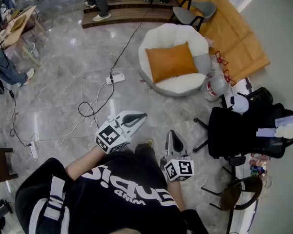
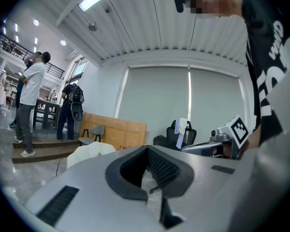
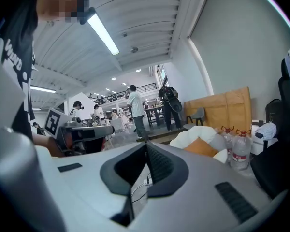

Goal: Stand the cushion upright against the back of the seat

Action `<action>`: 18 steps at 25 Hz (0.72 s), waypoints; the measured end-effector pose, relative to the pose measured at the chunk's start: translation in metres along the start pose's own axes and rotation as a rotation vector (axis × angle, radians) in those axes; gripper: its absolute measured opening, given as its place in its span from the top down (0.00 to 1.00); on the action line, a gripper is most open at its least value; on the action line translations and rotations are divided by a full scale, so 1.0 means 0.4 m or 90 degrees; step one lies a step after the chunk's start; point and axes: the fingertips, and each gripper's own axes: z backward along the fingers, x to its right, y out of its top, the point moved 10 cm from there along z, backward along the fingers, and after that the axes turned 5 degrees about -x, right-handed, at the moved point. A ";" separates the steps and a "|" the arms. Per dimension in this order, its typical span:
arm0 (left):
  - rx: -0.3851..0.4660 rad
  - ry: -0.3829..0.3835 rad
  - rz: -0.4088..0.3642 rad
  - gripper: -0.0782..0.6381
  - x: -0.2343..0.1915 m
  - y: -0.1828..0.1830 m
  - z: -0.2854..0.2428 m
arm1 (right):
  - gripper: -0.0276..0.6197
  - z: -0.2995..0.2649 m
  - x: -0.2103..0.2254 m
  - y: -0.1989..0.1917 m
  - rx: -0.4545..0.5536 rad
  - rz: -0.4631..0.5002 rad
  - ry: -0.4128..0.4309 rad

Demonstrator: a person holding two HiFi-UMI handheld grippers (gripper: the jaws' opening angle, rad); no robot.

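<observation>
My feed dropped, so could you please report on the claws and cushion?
Left claw shut, empty; right claw shut, empty. Orange cushion lying on white seat, some way off. Power strip on floor between.

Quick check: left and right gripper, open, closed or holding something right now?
Left gripper: closed, nothing between its jaws.
Right gripper: closed, nothing between its jaws.

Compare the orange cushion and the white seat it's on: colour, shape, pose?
Colour: the cushion is orange; the seat is white. Shape: the cushion is rectangular, the seat round with a puffy raised back. Pose: the cushion lies flat on the seat's pad, not up against the back; the seat stands on the floor. Both look soft and padded.
</observation>
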 end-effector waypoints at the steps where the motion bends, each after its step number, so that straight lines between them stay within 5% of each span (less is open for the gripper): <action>1: -0.001 0.002 0.001 0.88 -0.009 -0.001 -0.006 | 0.93 -0.005 0.005 0.003 0.001 0.001 -0.003; 18: -0.001 0.000 -0.003 0.88 -0.146 0.047 -0.233 | 0.93 -0.168 0.191 0.081 0.000 -0.006 -0.009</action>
